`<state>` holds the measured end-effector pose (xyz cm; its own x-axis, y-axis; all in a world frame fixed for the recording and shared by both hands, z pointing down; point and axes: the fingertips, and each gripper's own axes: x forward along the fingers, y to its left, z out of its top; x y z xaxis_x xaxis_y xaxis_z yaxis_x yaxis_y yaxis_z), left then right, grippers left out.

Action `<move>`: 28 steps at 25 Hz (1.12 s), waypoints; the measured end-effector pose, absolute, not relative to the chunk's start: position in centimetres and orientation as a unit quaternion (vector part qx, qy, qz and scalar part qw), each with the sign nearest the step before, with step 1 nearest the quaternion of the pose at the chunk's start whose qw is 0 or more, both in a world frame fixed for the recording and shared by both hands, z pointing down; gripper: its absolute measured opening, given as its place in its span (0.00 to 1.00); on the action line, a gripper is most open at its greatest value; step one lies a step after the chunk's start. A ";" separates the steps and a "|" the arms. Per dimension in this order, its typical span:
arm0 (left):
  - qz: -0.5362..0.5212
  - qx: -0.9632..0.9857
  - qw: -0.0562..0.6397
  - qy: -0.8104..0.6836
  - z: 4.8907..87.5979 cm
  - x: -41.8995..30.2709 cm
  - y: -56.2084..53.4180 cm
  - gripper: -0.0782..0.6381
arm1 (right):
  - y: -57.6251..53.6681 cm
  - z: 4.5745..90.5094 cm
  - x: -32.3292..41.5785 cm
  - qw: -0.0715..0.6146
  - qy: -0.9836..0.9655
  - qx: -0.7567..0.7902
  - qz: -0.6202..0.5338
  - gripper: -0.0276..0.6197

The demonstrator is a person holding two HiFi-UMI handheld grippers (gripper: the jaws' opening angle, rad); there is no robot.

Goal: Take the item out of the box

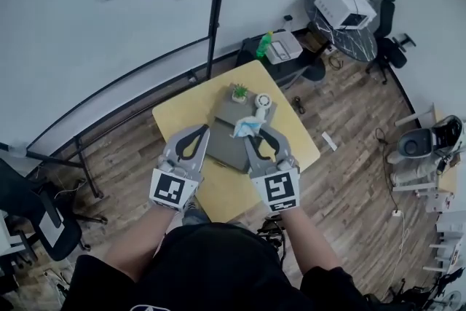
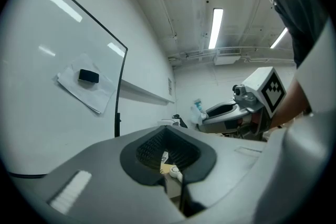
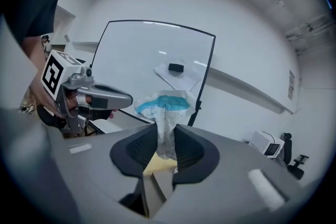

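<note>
The packet (image 1: 246, 126) was white, crinkled plastic film with a light blue band across its flared free end. The right gripper (image 1: 256, 133) was clamped on its narrow, bunched end, holding it over the far part of the box (image 1: 227, 142). Its long axis ran along the jaws, and the blue end pointed away from the gripper, beyond the box's far edge. The box was flat, grey and rectangular, lying on a yellow table (image 1: 178, 120). The left gripper (image 1: 200, 133) hung over the box's left edge, its ribbed dark pads together on nothing.
</note>
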<state>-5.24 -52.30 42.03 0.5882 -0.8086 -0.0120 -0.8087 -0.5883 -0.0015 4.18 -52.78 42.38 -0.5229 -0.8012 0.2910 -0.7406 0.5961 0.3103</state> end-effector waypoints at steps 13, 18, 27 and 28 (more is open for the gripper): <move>0.009 -0.897 0.015 0.441 41.2 -4.3 -53.0 0.11 | -52.0 41.9 7.1 0.116 -0.839 0.529 -0.058 0.18; 0.008 -0.897 0.022 0.441 41.1 -4.2 -53.0 0.11 | -52.1 42.6 8.0 0.117 -0.833 0.539 -0.051 0.18; 0.003 -0.897 0.023 0.442 41.4 -4.4 -53.3 0.11 | -52.0 43.1 8.2 0.120 -0.833 0.538 -0.046 0.17; 0.004 -0.897 0.029 0.441 41.4 -4.4 -53.3 0.11 | -52.1 43.1 8.2 0.120 -0.833 0.538 -0.049 0.17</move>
